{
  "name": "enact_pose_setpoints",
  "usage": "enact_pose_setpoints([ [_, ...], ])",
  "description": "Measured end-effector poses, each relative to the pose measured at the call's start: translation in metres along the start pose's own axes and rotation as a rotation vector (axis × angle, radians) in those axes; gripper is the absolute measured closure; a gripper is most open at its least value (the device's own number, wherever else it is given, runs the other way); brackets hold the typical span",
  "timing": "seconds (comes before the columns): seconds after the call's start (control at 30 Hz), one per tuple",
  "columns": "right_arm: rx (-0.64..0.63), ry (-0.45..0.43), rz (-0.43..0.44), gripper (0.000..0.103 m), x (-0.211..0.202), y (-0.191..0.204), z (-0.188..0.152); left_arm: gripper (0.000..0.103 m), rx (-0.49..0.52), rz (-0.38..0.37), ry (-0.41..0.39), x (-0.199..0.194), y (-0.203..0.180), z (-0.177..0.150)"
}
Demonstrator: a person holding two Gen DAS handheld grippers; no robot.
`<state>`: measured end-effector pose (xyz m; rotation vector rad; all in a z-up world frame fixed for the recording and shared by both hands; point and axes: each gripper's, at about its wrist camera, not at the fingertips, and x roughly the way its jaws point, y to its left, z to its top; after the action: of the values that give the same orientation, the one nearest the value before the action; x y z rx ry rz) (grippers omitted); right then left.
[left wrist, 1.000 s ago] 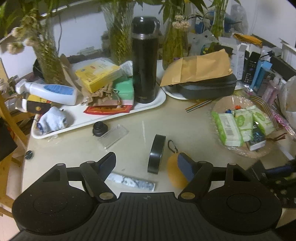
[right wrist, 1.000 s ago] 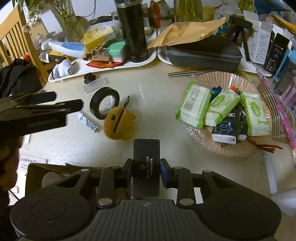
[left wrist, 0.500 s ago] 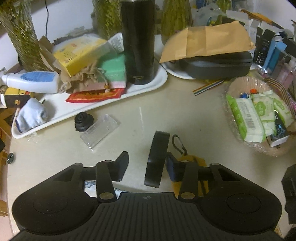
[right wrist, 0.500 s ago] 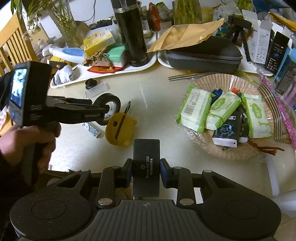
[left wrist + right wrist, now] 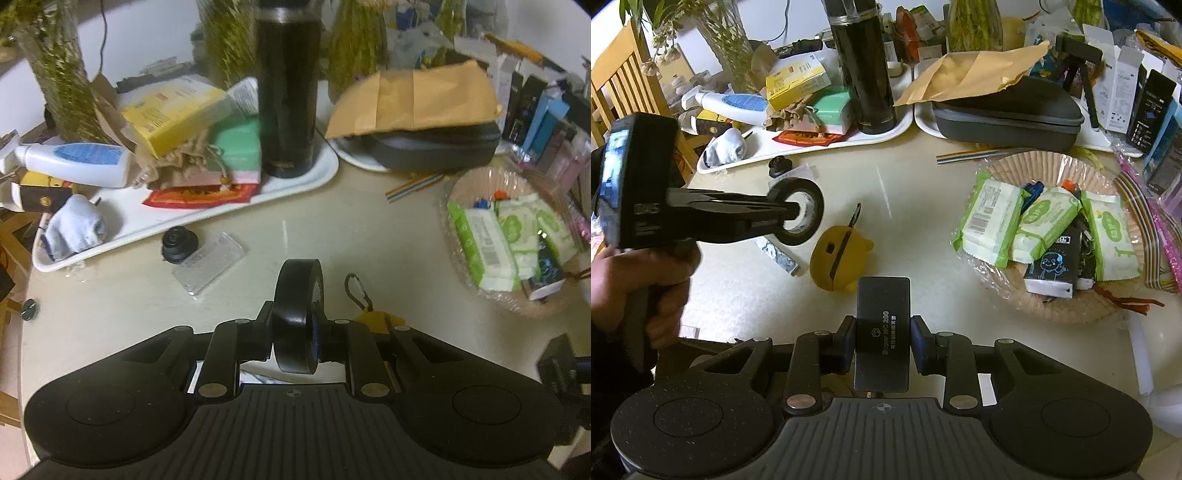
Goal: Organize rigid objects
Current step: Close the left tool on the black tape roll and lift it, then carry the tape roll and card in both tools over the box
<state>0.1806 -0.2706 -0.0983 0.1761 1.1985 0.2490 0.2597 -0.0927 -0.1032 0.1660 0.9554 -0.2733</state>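
Between the left gripper's (image 5: 295, 341) closed fingers stands a black tape roll (image 5: 297, 314), clamped upright. Right gripper (image 5: 883, 341) is shut on a flat black case (image 5: 882, 332); a yellow pouch (image 5: 838, 256) lies just ahead.

Ahead of the left claw (image 5: 295, 341) a strip of bare cream bench (image 5: 295, 236) runs forward. It is hemmed on the left by a small black round cap (image 5: 180, 244) and a clear plastic case (image 5: 209, 262). The crowded white tray (image 5: 325, 173) closes it ahead, with a paper-lined basket (image 5: 458, 192) to the right and a yellow rubber pouch (image 5: 836, 258) close at right.
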Motion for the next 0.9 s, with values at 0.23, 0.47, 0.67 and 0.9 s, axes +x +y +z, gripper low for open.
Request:
enact_pose_setpoints([
  [0.23, -0.017, -0.01, -0.008, 0.069, 0.001, 0.007, 0.001, 0.084, -0.06, 0.004, -0.028, -0.033, 0.015, 0.0],
  [0.47, -0.03, -0.02, -0.009, 0.069, 0.0, 0.013, 0.003, 0.084, -0.073, 0.034, -0.041, -0.061, 0.017, -0.01],
  [0.67, -0.038, -0.03, 0.001, 0.069, -0.002, 0.017, 0.005, 0.084, -0.082, 0.045, -0.051, -0.085, 0.017, -0.019],
  [0.9, -0.053, -0.036, 0.012, 0.069, -0.003, 0.023, 0.004, 0.084, -0.108, 0.034, -0.067, -0.11, 0.017, -0.03],
])
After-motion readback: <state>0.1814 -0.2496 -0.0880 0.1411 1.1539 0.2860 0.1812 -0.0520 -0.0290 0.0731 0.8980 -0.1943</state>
